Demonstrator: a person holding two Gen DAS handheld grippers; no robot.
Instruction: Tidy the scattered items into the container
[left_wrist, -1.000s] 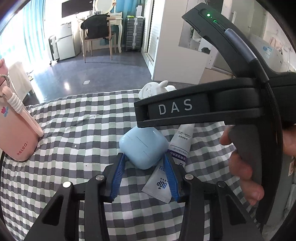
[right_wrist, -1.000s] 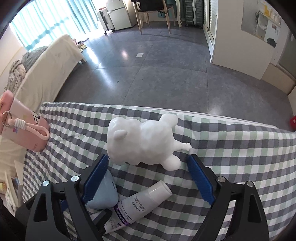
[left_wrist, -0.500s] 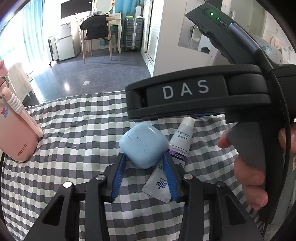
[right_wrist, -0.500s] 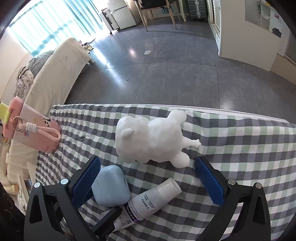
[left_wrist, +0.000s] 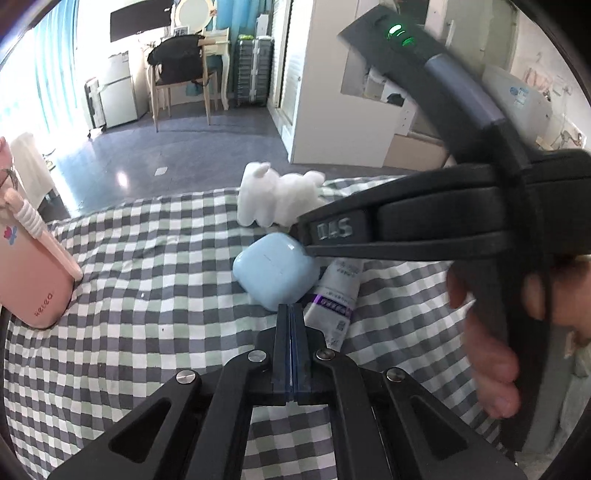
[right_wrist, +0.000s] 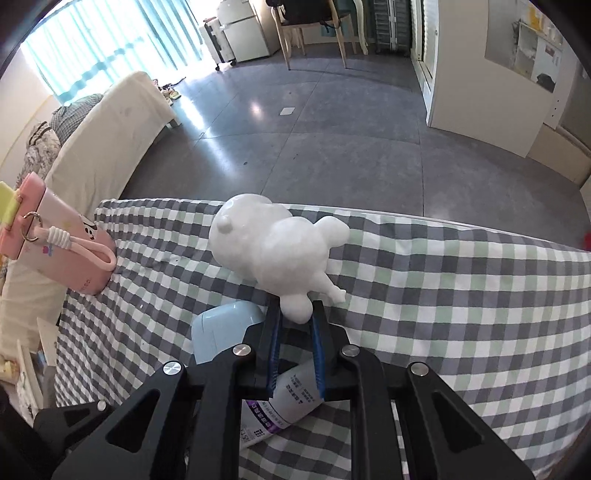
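Note:
A white animal figurine lies on its side on the checked cloth; it also shows in the left wrist view. My right gripper is shut on one of its legs. A pale blue earbud case lies just in front of my left gripper, whose jaws are shut together with nothing between them; the case also shows in the right wrist view. A white tube with purple print lies right of the case and under my right gripper.
A pink pouch with a looped strap lies at the left edge of the cloth, seen too in the right wrist view. The cloth's far edge drops to a grey floor. The right gripper's body crosses the left view.
My left gripper has closed from open around the blue case to fully shut just behind it. My right gripper has closed from wide open around the figurine onto its leg.

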